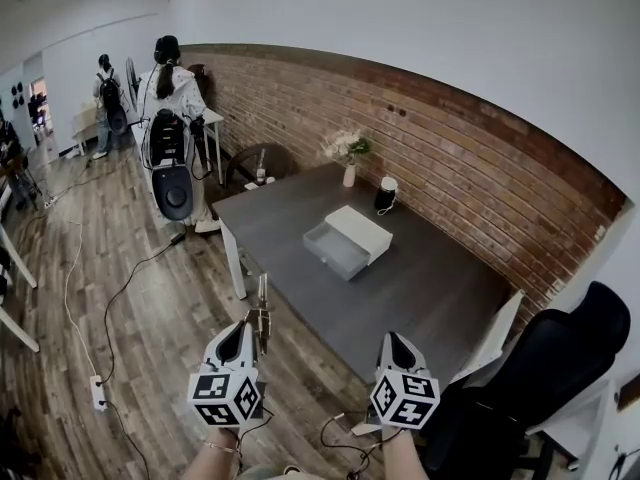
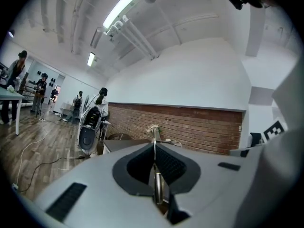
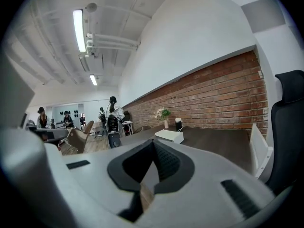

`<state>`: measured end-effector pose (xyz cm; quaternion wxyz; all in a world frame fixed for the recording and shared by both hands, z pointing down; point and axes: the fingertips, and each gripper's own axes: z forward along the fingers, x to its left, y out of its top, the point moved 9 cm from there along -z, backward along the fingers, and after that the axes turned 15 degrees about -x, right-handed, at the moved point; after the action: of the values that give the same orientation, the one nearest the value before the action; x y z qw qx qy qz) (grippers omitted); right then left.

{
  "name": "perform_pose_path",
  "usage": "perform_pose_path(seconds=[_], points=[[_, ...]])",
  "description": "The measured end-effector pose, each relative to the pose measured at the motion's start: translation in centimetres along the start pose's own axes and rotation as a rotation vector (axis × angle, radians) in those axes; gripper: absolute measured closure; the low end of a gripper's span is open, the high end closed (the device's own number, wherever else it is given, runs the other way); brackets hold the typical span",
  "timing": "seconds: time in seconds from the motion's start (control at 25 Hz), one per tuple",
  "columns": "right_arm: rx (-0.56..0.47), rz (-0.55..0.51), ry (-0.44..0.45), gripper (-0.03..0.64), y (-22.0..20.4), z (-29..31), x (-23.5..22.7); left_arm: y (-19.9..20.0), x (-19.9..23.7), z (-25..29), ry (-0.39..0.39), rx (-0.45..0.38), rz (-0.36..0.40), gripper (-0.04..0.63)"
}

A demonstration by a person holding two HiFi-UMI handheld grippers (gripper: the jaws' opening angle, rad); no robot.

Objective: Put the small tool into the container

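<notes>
Metal small tool (image 1: 262,301) stands upright in left gripper (image 1: 249,322), right gripper (image 1: 392,339) alongside.

Left gripper (image 1: 247,322) and right gripper (image 1: 391,338): same build. Light grey moulded shells, black ribbed pads (image 2: 168,163) in a dark V-shaped recess, black slot (image 2: 66,201) on each flank. White marker cube (image 1: 225,396) with black square codes on each. Just below the left cube: thin bracelet (image 1: 222,447). Right of that cube: thin dark cables (image 1: 340,438), looped.
</notes>
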<state>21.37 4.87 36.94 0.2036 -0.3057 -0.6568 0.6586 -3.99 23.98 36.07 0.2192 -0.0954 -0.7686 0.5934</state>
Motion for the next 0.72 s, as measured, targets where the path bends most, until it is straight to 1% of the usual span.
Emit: perform_pose_path(seconds=[0.16,0.36,0.52,0.72], points=[[0.015,0.007,-0.002,0.615,-0.6,1.8,-0.4,-0.7,0.2,2.0,0.0,0.016,0.002,0.586],[0.033,0.012,-0.034,0.615,-1.9,3.6,-0.6,-1.7,1.1,5.0,-0.023,0.03,0.004,0.586],[0.038,0.011,-0.08,0.615,-2.7,5.9,-1.1,-2.6,2.1,8.9,-0.058,0.022,-0.007,0.588],[0.038,-0.016,-0.123,0.615,-2.8,9.8,-1.0,-3.8,3.4,14.9,-0.103,0.02,-0.044,0.588]])
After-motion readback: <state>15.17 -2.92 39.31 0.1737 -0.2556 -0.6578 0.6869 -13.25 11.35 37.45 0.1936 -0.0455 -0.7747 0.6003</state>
